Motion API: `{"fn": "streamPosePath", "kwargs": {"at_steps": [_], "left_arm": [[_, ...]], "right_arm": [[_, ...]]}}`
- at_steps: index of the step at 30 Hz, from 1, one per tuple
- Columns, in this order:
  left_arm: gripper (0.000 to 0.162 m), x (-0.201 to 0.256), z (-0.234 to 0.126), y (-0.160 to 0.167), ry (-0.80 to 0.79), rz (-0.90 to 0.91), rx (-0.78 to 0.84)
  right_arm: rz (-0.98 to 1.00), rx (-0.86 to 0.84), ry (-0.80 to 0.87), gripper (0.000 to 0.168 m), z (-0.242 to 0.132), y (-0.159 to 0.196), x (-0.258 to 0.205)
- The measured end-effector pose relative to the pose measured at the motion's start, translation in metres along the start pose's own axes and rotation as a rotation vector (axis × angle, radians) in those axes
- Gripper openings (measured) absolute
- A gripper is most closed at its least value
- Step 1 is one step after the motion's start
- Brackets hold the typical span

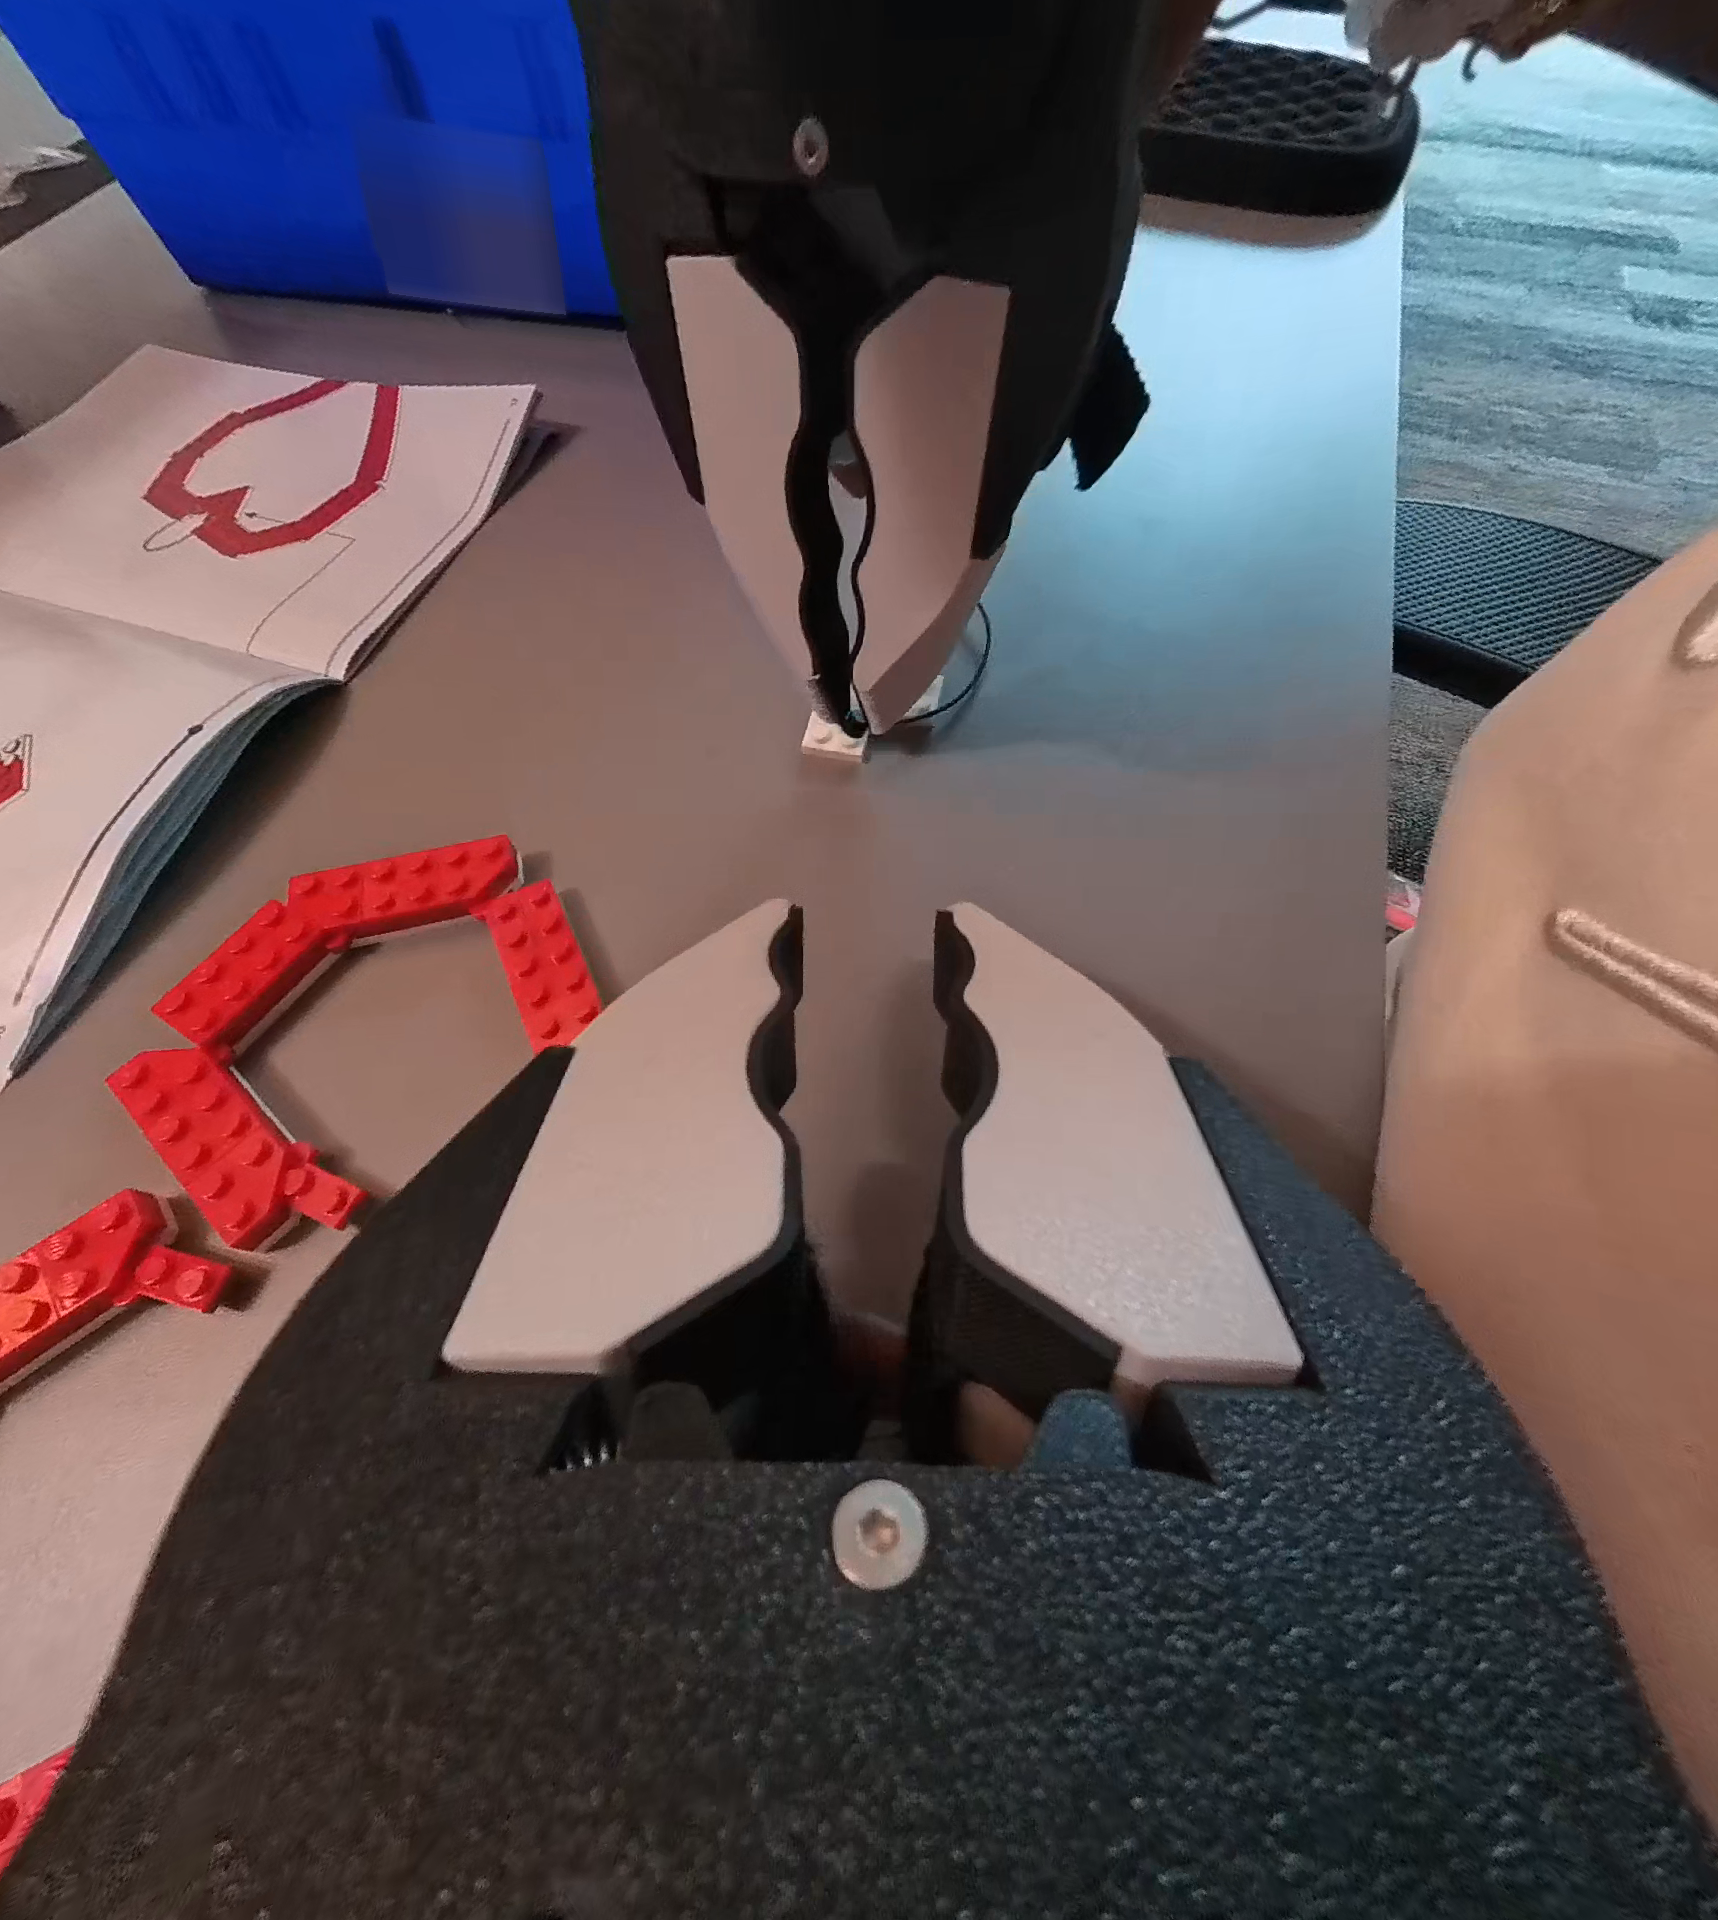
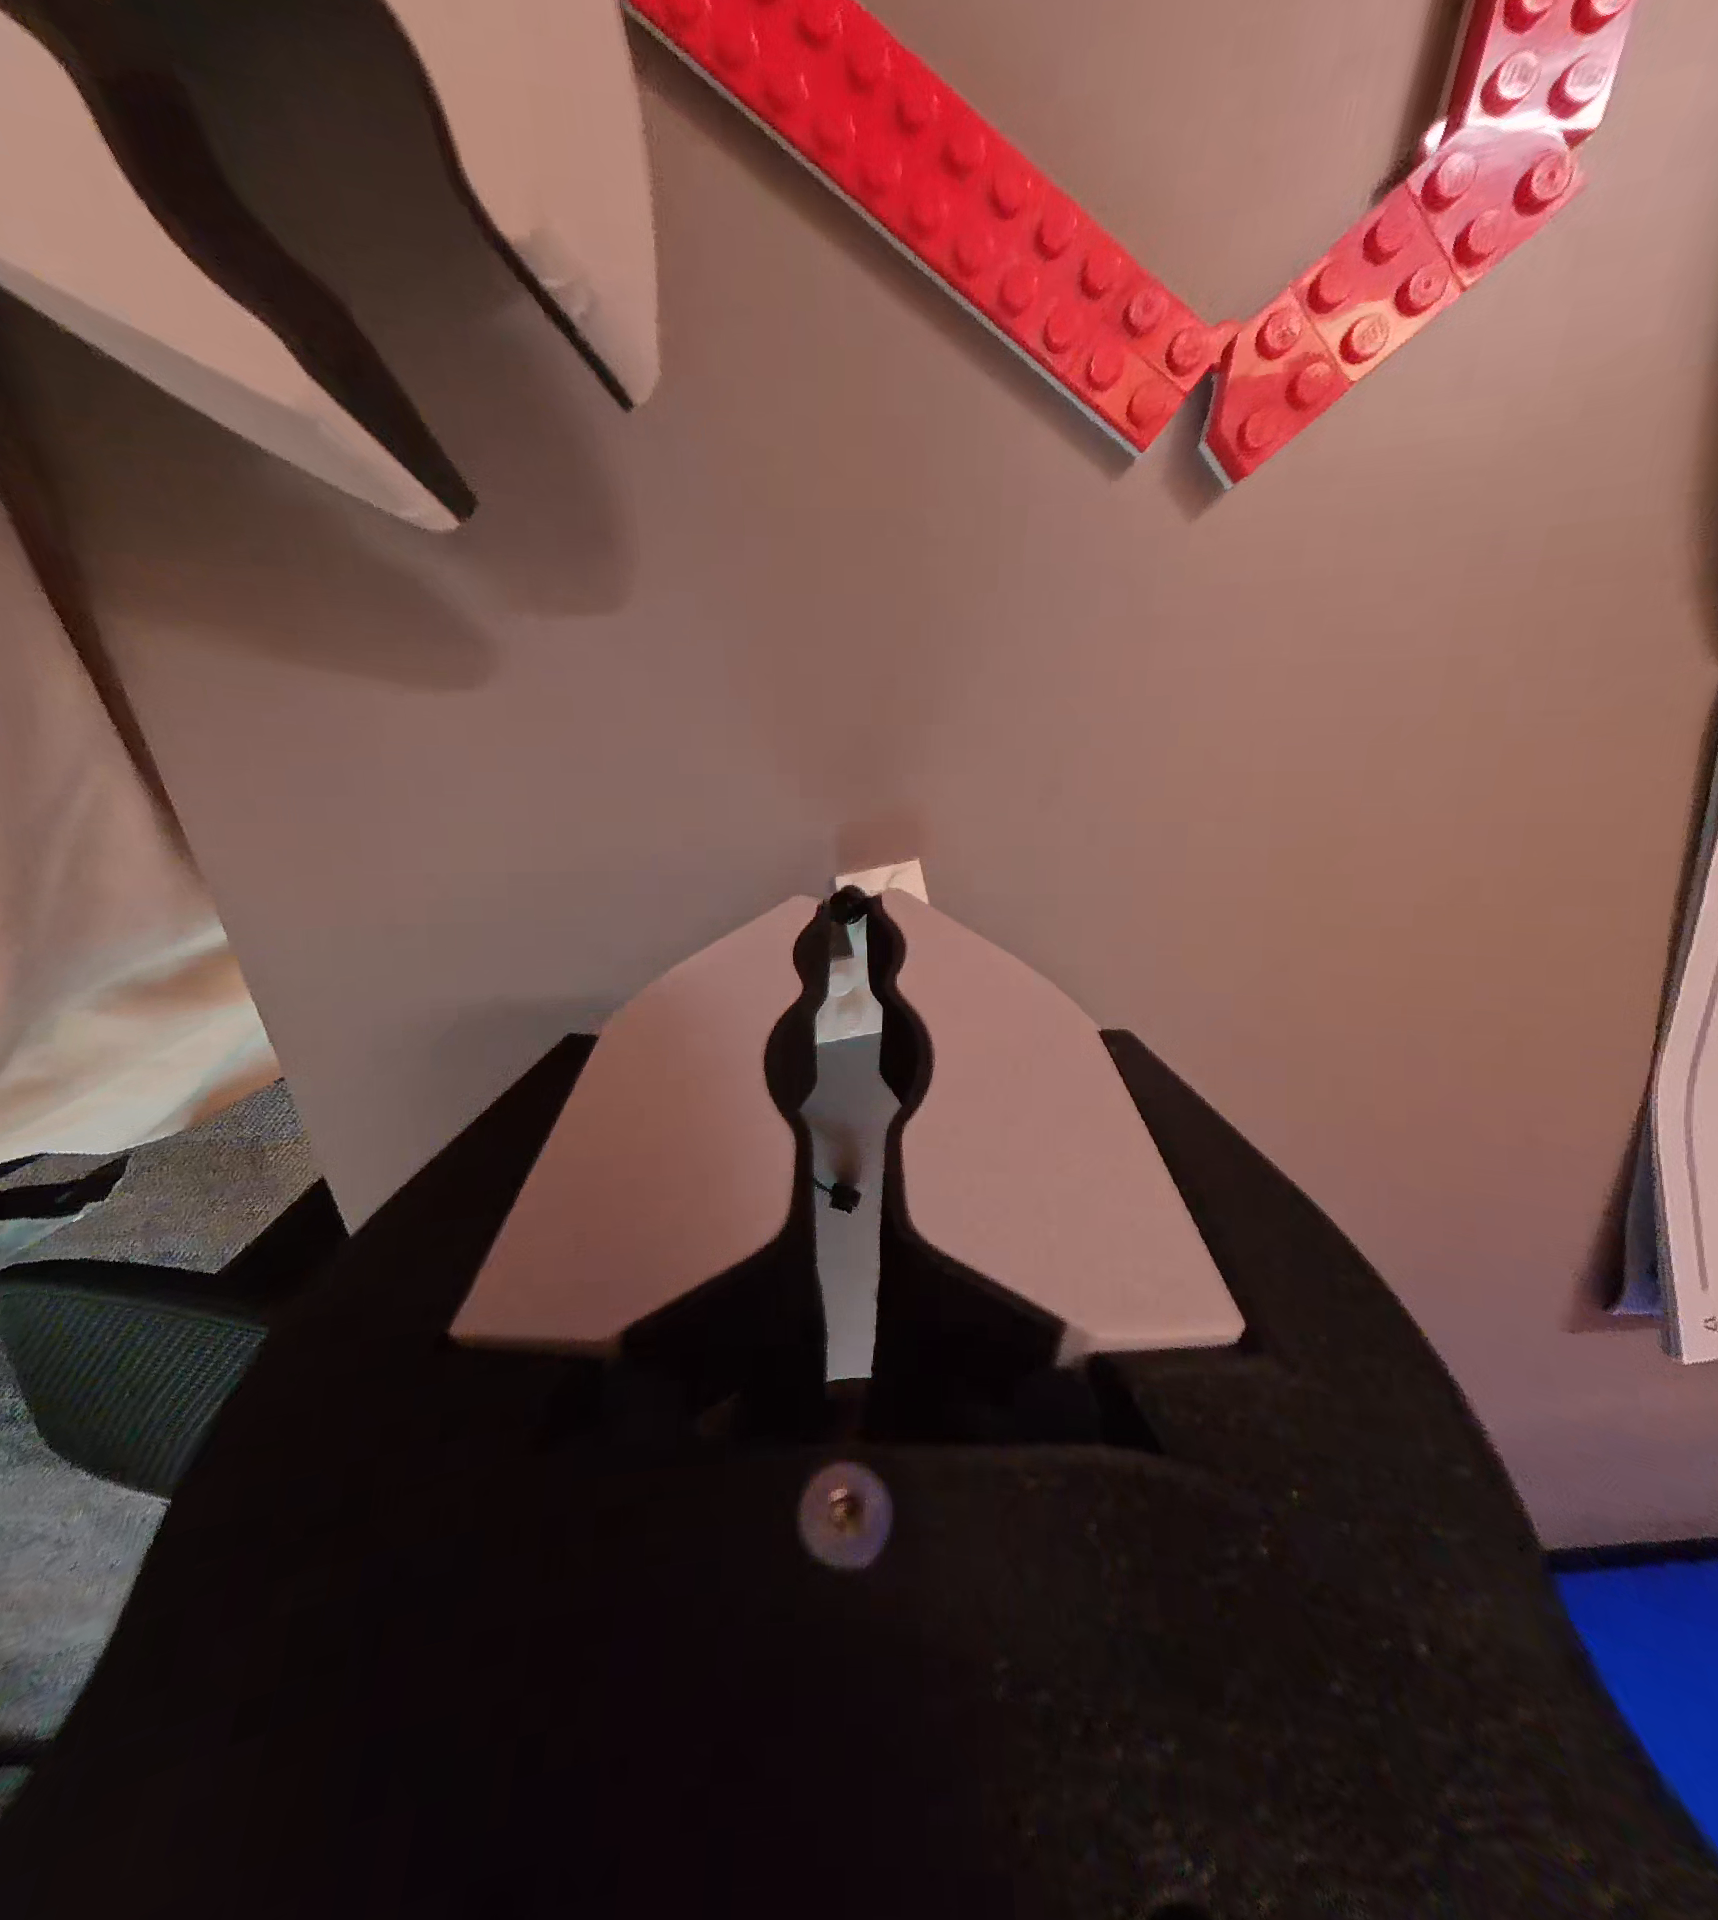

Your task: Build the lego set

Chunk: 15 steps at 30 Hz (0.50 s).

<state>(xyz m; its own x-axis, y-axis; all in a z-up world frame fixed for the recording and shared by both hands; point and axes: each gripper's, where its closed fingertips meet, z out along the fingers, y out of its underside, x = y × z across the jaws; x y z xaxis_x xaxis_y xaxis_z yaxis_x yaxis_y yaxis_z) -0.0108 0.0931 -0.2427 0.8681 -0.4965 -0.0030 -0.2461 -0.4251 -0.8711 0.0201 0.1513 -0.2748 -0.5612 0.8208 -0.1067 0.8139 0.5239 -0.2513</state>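
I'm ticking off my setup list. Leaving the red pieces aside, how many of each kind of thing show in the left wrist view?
Grippers: 2, left gripper open, right gripper shut on the black cord
Small white plates: 2
Black cord: 1
Booklet: 1
Blue bin: 1
Total: 7

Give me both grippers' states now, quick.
Left gripper: open, empty, above the table.
Right gripper: shut, tips pinching a small black string piece at the small white square plate.
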Motion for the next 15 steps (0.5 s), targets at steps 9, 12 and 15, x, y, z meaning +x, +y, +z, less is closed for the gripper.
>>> {"fn": "streamPosePath", "kwargs": {"at_steps": [9, 12, 15], "left_arm": [[0.023, 0.0019, -0.0012, 0.0010, 0.018, 0.001, 0.009], [0.023, 0.0029, -0.0013, 0.0007, 0.024, 0.005, 0.012], [0.023, 0.0033, -0.0019, 0.0003, 0.032, 0.003, 0.018]], "right_arm": [[-0.007, -0.071, -0.035, 0.007, 0.0030, 0.0022, 0.0006], [-0.006, -0.091, -0.049, 0.006, 0.0030, 0.0022, 0.0007], [0.003, -0.106, -0.069, 0.006, 0.0030, 0.0023, 0.0013]]}}
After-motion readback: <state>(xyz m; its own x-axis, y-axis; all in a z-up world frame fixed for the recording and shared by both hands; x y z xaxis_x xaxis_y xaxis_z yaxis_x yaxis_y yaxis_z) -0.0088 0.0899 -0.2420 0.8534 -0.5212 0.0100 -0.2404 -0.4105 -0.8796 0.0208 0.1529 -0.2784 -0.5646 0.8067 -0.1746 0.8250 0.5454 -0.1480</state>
